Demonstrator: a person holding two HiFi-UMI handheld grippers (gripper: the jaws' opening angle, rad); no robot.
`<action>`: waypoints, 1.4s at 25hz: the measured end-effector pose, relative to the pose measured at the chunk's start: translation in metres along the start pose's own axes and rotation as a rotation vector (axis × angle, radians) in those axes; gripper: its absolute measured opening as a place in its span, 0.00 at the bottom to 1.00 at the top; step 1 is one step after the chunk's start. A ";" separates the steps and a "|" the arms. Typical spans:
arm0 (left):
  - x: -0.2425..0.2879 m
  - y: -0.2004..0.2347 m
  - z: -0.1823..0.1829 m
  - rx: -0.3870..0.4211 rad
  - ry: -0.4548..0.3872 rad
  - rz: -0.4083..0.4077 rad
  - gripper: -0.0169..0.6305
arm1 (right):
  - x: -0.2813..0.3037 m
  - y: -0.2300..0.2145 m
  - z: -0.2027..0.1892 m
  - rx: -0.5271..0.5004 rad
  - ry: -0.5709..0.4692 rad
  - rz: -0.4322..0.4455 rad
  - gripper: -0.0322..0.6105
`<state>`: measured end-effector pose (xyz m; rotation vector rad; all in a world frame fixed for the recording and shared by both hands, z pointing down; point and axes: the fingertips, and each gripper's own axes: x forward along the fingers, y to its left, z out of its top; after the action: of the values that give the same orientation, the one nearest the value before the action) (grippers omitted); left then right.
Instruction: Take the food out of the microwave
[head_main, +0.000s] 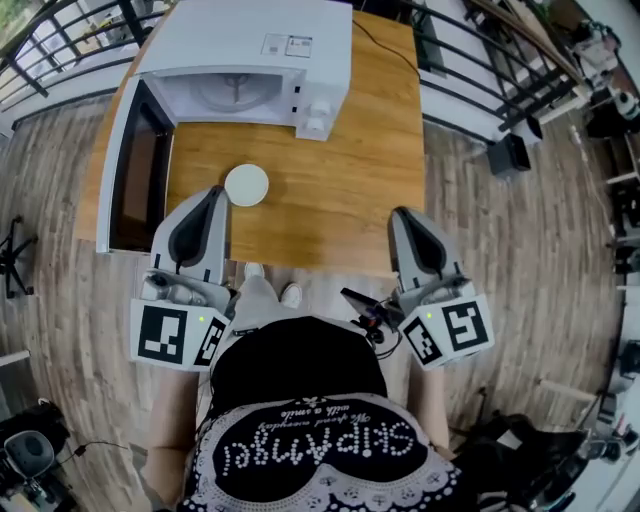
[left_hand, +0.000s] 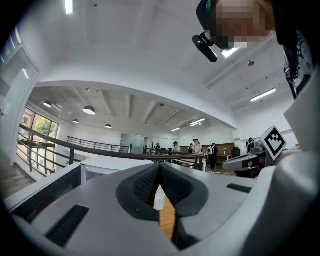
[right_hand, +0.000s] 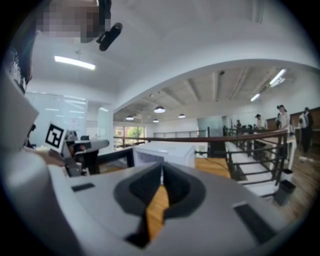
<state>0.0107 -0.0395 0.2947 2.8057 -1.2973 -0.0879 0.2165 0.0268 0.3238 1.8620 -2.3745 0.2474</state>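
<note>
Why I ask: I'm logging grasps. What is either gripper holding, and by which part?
Nothing is held. The left gripper and right gripper both have their jaws shut on nothing; the bowl sits on the table.

The microwave (head_main: 250, 45) stands at the far end of the worktop (head_main: 340, 190). Its door (head_main: 135, 165) is swung wide to the left, so the cavity mouth (head_main: 230, 95) can be reached from the front, while the door itself walls off the worktop's left edge. Between the microwave and the near edge the wood lies open across the middle and right; only a round white dish (head_main: 247, 185) sits on it, close by the tip of the left hand-held gripper (head_main: 215, 192). The right hand-held gripper (head_main: 405, 215) has bare board ahead of it, and a railing (right_hand: 240, 136) runs past the worktop's right side, apart from it.
</note>
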 end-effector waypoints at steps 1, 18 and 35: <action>-0.002 -0.002 0.000 -0.003 0.001 0.000 0.07 | -0.004 0.001 0.000 0.001 -0.003 0.000 0.11; -0.033 -0.013 -0.026 0.003 0.041 0.041 0.07 | -0.035 0.010 -0.045 0.019 0.082 -0.047 0.11; -0.040 -0.008 -0.038 0.006 0.082 0.057 0.07 | -0.035 0.010 -0.055 0.036 0.109 -0.067 0.11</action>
<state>-0.0069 -0.0029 0.3332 2.7431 -1.3597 0.0333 0.2149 0.0735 0.3709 1.8880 -2.2477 0.3778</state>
